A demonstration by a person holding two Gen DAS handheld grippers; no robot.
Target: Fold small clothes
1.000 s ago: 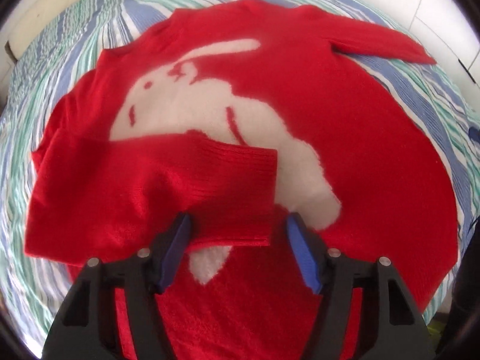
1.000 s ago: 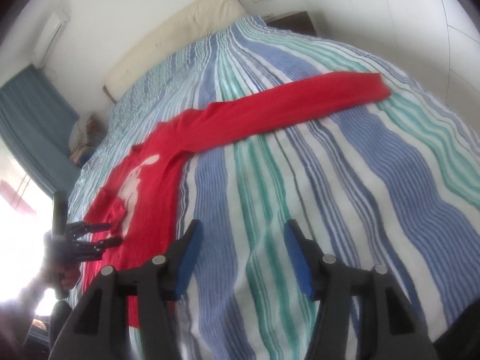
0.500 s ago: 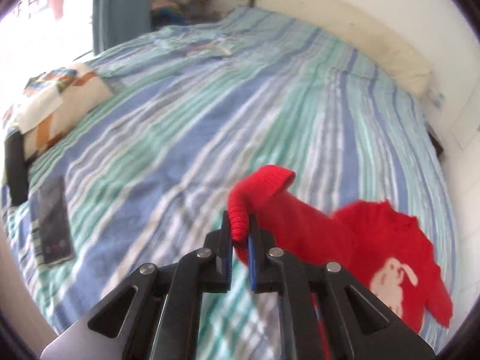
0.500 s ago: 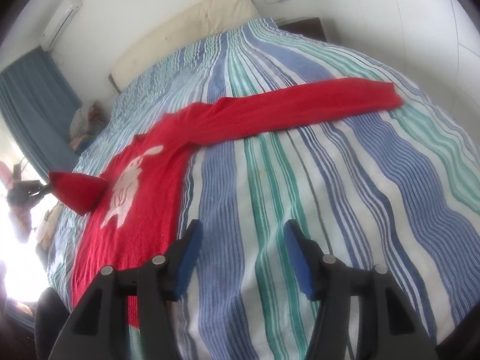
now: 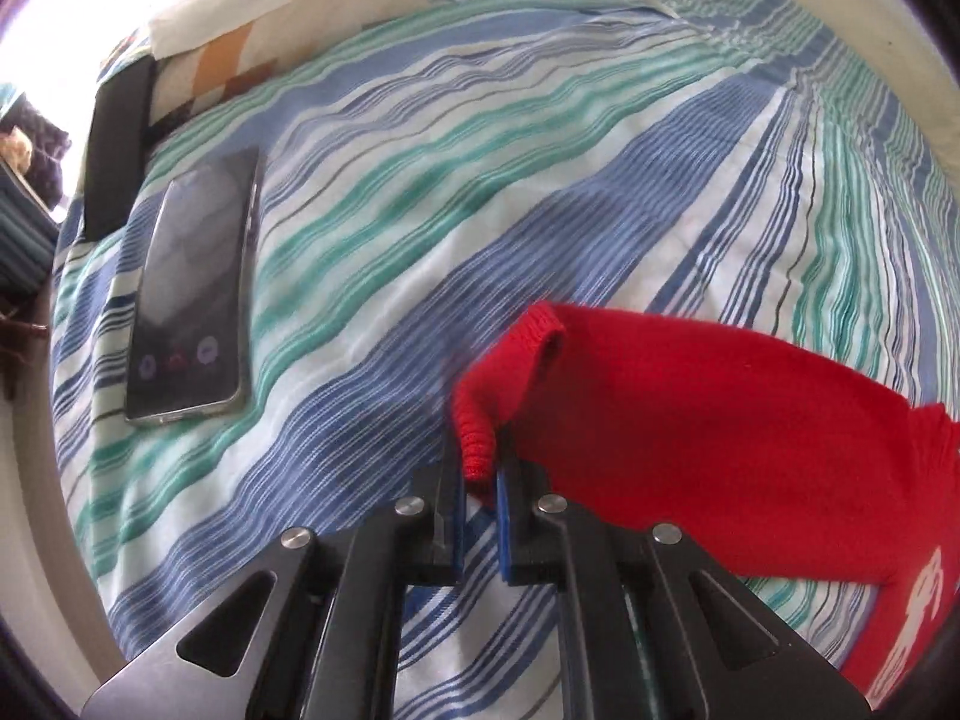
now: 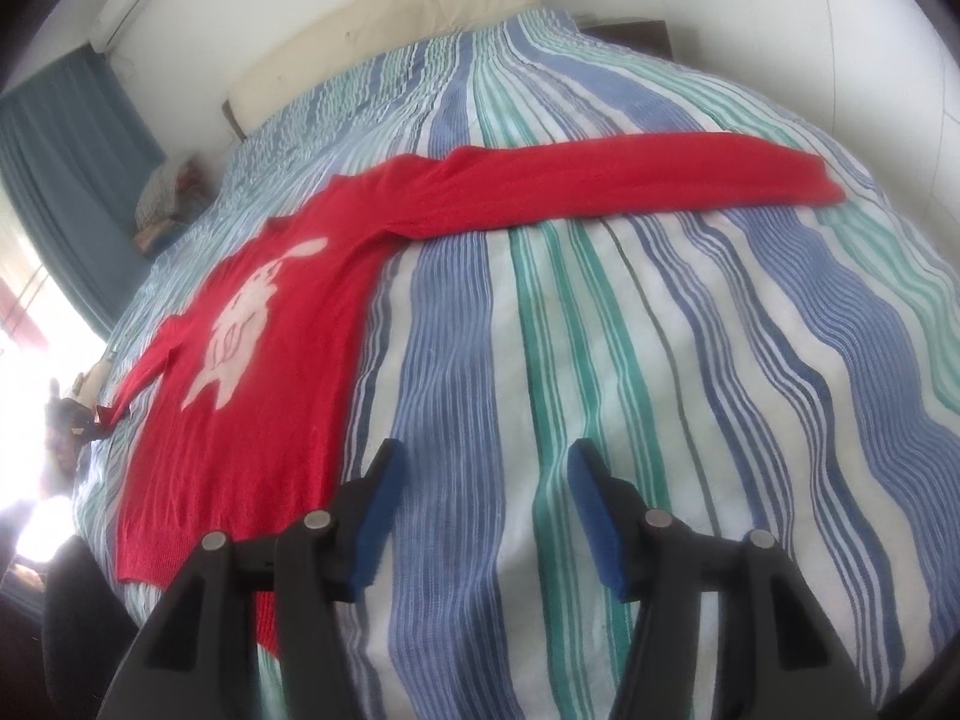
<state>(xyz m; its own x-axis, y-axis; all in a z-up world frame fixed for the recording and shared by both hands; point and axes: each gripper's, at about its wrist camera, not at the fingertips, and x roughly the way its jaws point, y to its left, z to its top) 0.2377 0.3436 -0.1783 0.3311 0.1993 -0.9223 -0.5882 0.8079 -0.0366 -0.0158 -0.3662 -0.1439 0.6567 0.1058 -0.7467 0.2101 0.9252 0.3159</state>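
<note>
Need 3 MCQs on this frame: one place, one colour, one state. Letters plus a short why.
1. Where is the phone?
A. on the striped bedspread
B. on the sweater
C. in a gripper

2. What colour is the rabbit motif on the red sweater?
A. black
B. white
C. yellow

3. What is the left gripper doing?
A. open over the bed
B. shut on nothing
C. shut on the sleeve cuff

Answers:
1. A, it lies flat on the stripes.
2. B, a pale shape on red knit.
3. C, the ribbed cuff sits pinched between the pads.
</note>
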